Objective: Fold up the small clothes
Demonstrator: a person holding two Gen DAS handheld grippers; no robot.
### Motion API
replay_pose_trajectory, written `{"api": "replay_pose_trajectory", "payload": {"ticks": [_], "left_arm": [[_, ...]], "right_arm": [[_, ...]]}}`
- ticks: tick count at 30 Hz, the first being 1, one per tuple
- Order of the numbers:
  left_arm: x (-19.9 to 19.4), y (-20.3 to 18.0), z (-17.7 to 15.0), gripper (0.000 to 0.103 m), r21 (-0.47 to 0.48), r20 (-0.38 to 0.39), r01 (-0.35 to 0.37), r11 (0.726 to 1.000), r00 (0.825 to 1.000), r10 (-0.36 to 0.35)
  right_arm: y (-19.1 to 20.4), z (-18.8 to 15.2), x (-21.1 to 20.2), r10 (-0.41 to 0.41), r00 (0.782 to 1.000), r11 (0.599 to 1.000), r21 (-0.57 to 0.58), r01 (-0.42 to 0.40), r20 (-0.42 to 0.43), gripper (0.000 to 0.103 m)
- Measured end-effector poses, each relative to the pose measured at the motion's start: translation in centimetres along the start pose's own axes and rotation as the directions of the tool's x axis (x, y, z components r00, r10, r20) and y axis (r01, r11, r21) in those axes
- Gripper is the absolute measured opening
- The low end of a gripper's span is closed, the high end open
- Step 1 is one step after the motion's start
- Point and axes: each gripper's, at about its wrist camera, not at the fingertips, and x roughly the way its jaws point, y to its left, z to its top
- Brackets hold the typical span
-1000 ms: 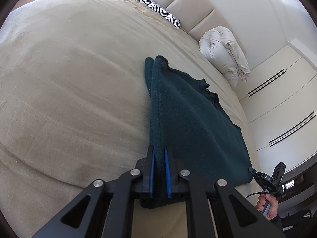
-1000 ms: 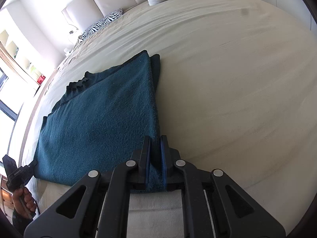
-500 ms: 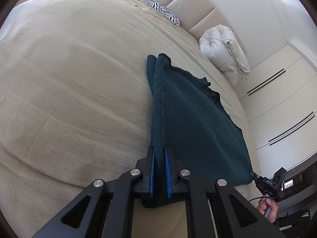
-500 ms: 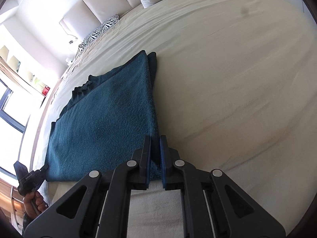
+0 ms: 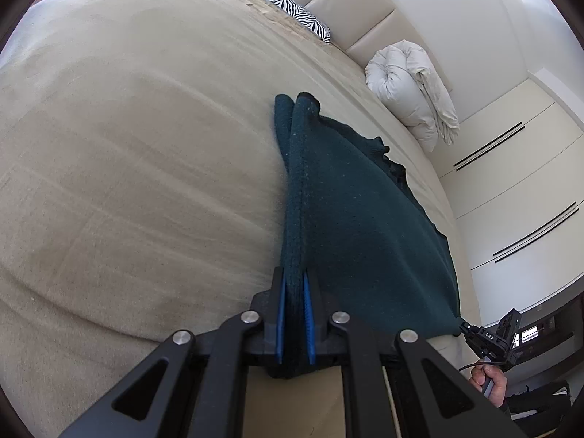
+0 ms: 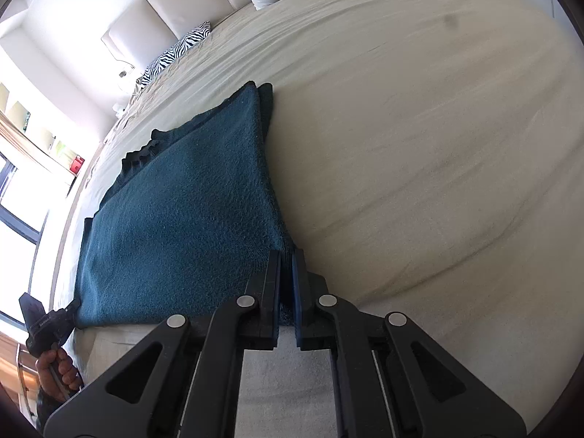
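Note:
A dark teal knit garment (image 5: 357,219) lies folded double on the beige bed, reaching from the near edge toward the headboard. My left gripper (image 5: 294,292) is shut on its near left corner, with thick fabric bunched between the blue pads. In the right wrist view the same garment (image 6: 182,219) spreads to the left, and my right gripper (image 6: 286,273) is shut on its near right corner. Each view also catches the other gripper at the far near corner: the right one (image 5: 485,339) and the left one (image 6: 47,325), each in a hand.
The bed (image 5: 127,146) stretches wide to the left of the garment and to its right (image 6: 438,146). A zebra-print pillow (image 5: 292,14) and a rolled white duvet (image 5: 412,87) lie by the padded headboard. White wardrobe doors (image 5: 518,189) stand beyond the bed.
The right gripper has shifted along the bed's near edge, pulling its corner out so the garment lies wider and flatter. The left gripper has stayed put, still gripping.

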Motion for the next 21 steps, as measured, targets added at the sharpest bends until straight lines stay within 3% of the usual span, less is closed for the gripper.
{"api": "replay_pose_trajectory", "payload": {"ticks": [4, 21], "left_arm": [[-0.2, 0.2, 0.0, 0.01, 0.003, -0.003, 0.003, 1.0, 1.0, -0.003], [-1.4, 0.3, -1.2, 0.008, -0.002, -0.001, -0.006, 1.0, 1.0, 0.006]], "right_arm": [[0.2, 0.4, 0.0, 0.044, 0.999, 0.999, -0.013, -0.044, 0.002, 0.005], [0.9, 1.4, 1.4, 0.0, 1.0, 0.998, -0.062, -0.002, -0.024, 0.006]]}}
